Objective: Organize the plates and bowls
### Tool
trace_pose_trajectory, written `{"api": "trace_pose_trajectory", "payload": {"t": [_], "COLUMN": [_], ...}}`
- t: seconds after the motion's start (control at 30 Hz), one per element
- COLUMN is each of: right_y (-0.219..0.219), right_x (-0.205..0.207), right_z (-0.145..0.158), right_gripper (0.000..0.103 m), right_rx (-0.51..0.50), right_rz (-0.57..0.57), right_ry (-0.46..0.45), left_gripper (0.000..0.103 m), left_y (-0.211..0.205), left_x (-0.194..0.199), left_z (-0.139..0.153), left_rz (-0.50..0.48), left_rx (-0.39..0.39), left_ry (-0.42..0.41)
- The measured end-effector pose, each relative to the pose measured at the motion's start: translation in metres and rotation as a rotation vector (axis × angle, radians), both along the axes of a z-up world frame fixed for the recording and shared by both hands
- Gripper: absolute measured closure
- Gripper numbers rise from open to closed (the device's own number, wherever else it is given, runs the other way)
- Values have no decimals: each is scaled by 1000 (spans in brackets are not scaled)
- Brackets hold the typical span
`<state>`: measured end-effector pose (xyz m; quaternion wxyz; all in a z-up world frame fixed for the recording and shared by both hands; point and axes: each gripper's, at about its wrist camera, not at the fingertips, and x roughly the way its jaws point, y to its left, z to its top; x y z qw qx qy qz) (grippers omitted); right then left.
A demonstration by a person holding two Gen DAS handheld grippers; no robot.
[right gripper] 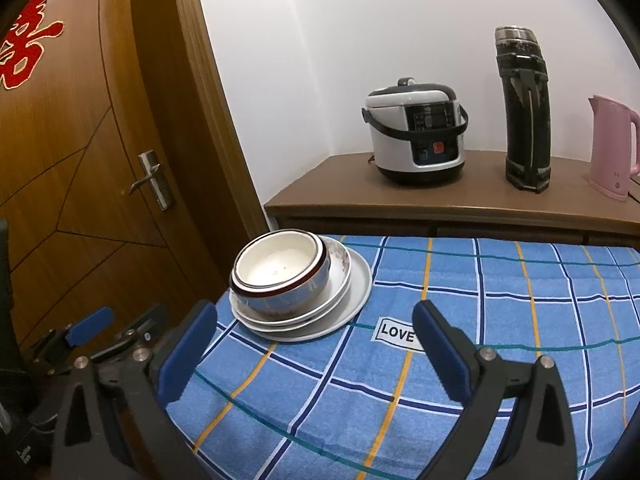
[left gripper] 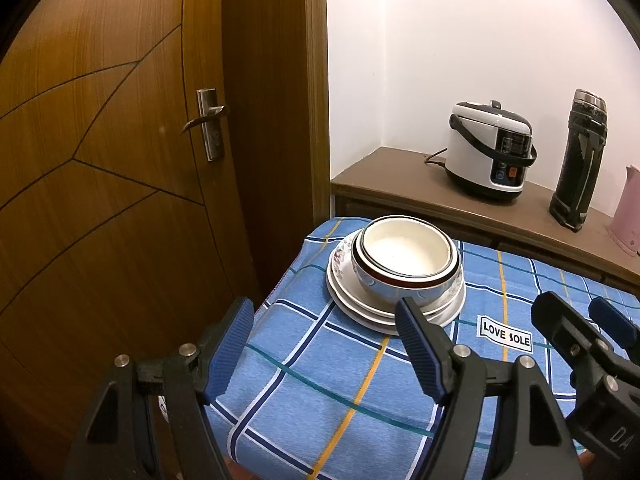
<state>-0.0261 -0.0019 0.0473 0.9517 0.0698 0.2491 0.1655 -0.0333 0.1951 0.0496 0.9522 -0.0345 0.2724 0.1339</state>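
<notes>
Nested bowls (left gripper: 404, 256) with a dark red rim band sit on a stack of white plates (left gripper: 360, 312) near the far left corner of the blue checked tablecloth (left gripper: 320, 392). My left gripper (left gripper: 324, 308) is open just short of the plates, with nothing between its blue pads. In the right wrist view the bowls (right gripper: 280, 268) and plates (right gripper: 356, 292) lie ahead and to the left of my right gripper (right gripper: 316, 308), which is wide open and empty over the cloth (right gripper: 500, 320). Each gripper shows in the other's view: the right gripper (left gripper: 572, 304), the left gripper (right gripper: 128, 316).
A wooden door (left gripper: 120, 140) with a metal handle (left gripper: 208, 120) stands close on the left. Behind the table, a brown sideboard (right gripper: 460, 196) carries a white rice cooker (right gripper: 416, 136), a tall black flask (right gripper: 524, 112) and a pink kettle (right gripper: 612, 148). A "LOVE SOLE" label (left gripper: 506, 334) lies on the cloth.
</notes>
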Motion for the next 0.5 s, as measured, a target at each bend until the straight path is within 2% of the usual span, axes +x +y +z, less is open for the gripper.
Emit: {"api": "trace_pose_trajectory", "payload": {"t": [0.5], "right_y": [-7], "right_x": [-1], "right_z": [1], "right_gripper": [2], "right_rx": [7], "right_rz": [-5], "right_ry": [-3], "left_gripper": [27], "left_y": [-5], "left_x": [-3], "left_z": [3], "left_rz": [0], "left_rx": [2], "left_ry": [-7]}}
